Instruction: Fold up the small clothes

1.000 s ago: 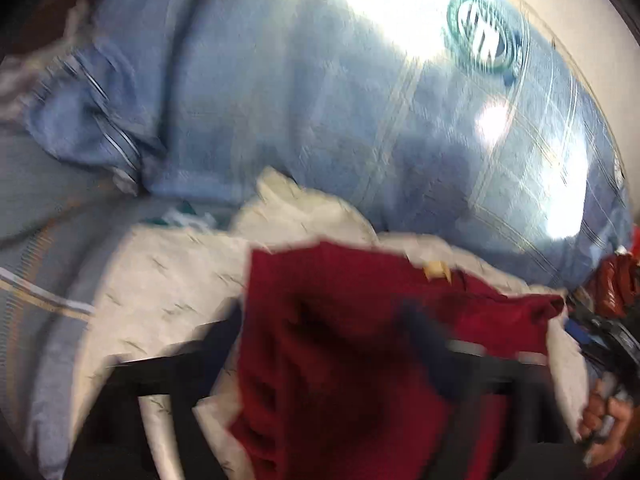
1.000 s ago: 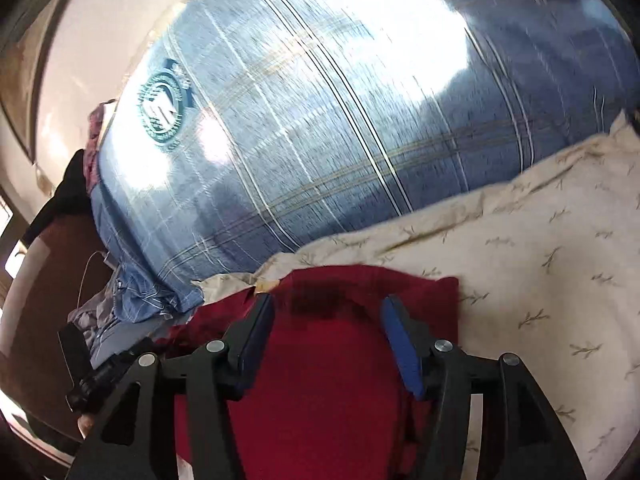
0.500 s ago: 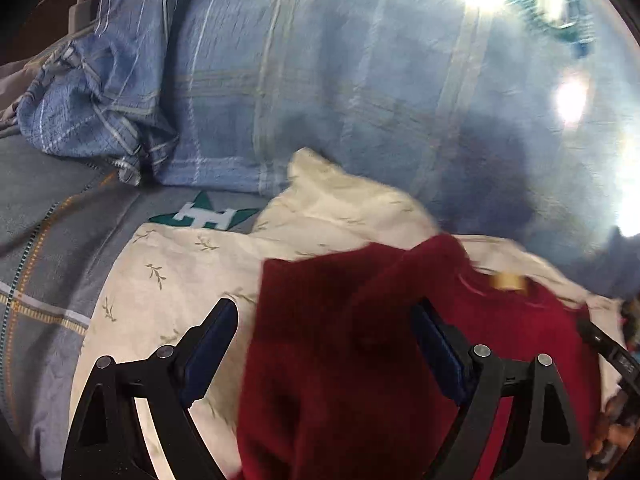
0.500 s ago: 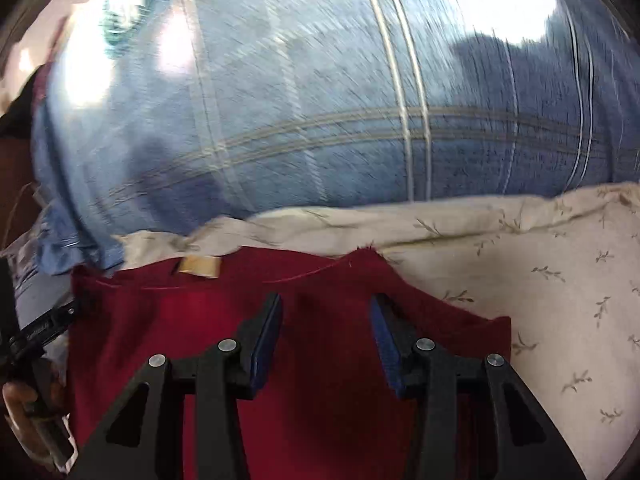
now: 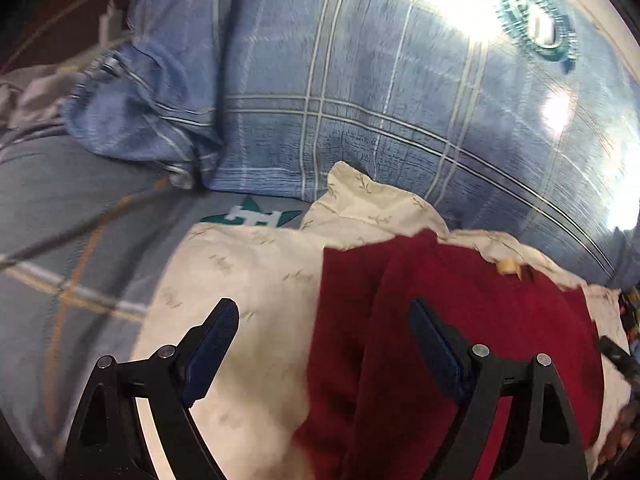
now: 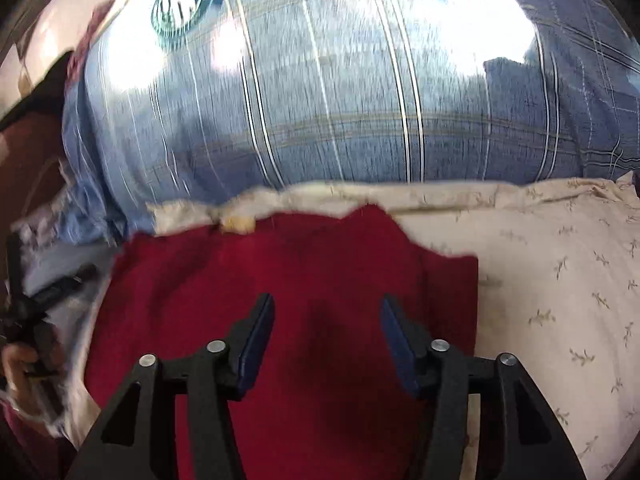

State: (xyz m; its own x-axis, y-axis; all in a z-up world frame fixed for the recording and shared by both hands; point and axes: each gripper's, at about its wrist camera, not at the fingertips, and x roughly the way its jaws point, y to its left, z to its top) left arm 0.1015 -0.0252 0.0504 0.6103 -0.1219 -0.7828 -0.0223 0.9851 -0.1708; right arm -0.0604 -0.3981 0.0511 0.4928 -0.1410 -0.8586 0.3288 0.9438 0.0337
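A dark red garment (image 5: 460,320) (image 6: 300,272) lies on a cream cloth printed with small sprigs (image 5: 260,280) (image 6: 560,280). A tan label (image 5: 508,266) (image 6: 240,224) shows at its far edge. My left gripper (image 5: 324,320) stands wide open over the garment's left edge, one finger above the cream cloth and one above the red fabric, pinching nothing. My right gripper (image 6: 326,320) hovers over the middle of the red garment. Its jaws are opening, with no fold caught between them. A hand with the left gripper (image 6: 24,320) shows at the left edge of the right wrist view.
A bulky blue plaid duvet (image 5: 360,120) (image 6: 340,100) with a round teal emblem (image 5: 536,28) rises just behind the cloths. A grey-blue sheet (image 5: 80,240) with a teal star logo (image 5: 252,216) lies to the left. A white cable (image 5: 108,12) hangs at the top left.
The red garment, bunched between the left fingers a second ago, now lies spread on the cream cloth with those fingers apart. The right jaws narrowed, then widened again over it.
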